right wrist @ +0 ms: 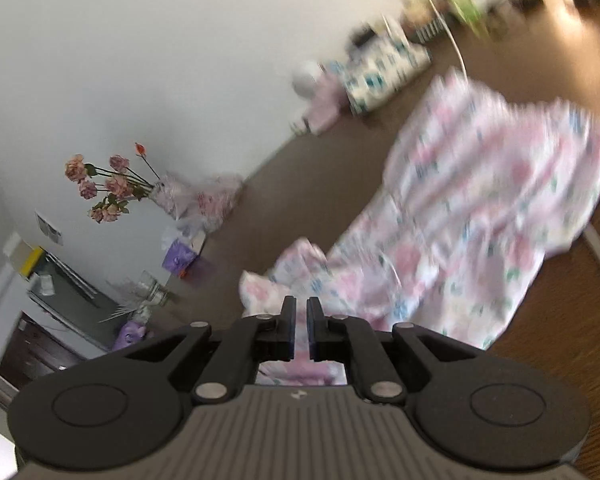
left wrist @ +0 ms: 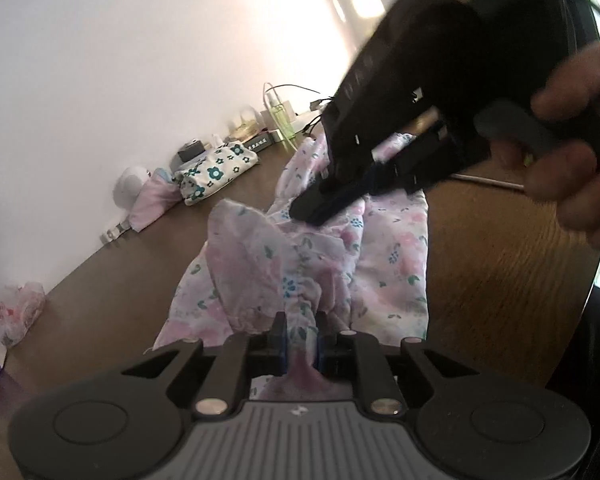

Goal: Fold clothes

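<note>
Pinching a bunched fold of the floral garment (left wrist: 300, 264), the left gripper (left wrist: 300, 346) has its jaws clamped on the cloth. The right gripper (right wrist: 301, 328) shows jaws nearly pressed together, nothing between them, its tips resting on the fabric farther along. Garment sprawls rumpled across the wooden desk (left wrist: 500, 264).

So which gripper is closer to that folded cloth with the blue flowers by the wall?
The right gripper. It is further up the pink garment, towards the folded cloth; the left gripper pinches the garment's near edge, further from the wall.
</note>
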A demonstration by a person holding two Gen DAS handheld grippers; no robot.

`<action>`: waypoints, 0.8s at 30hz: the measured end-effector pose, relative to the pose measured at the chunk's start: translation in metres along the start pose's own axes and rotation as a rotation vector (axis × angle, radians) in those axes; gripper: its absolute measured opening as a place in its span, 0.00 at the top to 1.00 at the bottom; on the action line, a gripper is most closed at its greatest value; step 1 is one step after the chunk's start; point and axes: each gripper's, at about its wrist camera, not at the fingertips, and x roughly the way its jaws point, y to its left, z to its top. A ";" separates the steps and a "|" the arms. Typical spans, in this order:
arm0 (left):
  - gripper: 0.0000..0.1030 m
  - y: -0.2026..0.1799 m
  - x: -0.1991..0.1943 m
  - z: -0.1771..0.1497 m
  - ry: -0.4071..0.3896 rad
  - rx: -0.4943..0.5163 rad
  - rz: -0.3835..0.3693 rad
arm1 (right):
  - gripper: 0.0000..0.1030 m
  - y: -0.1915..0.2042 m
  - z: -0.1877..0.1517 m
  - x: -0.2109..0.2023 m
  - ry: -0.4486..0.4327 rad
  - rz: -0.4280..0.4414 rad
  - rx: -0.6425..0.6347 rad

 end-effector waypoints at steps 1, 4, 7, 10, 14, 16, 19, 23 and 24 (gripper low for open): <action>0.88 -0.001 0.001 -0.001 -0.003 0.006 -0.001 | 0.92 0.006 0.001 -0.003 -0.008 0.013 -0.036; 0.88 -0.003 0.002 -0.002 -0.015 0.029 0.002 | 0.92 0.014 -0.001 0.001 0.015 0.022 -0.087; 0.77 -0.003 0.000 -0.001 -0.043 0.040 -0.022 | 0.92 0.009 -0.005 0.016 0.072 -0.006 -0.080; 0.59 0.004 -0.011 -0.001 -0.073 0.034 -0.062 | 0.93 -0.007 -0.009 0.025 0.097 -0.053 -0.032; 0.48 0.030 -0.033 -0.003 -0.139 -0.039 -0.202 | 0.95 -0.015 -0.011 0.025 0.091 -0.108 -0.033; 0.48 0.048 -0.037 -0.003 -0.147 -0.107 -0.272 | 0.95 -0.018 -0.014 0.024 0.089 -0.113 -0.030; 0.49 0.070 -0.037 -0.004 -0.141 -0.209 -0.350 | 0.95 -0.020 -0.018 0.024 0.087 -0.114 -0.020; 0.60 0.079 -0.031 -0.009 -0.123 -0.285 -0.431 | 0.95 -0.021 -0.018 0.023 0.076 -0.123 -0.012; 0.62 0.078 -0.030 -0.011 -0.112 -0.297 -0.442 | 0.95 -0.021 -0.018 0.022 0.071 -0.126 -0.011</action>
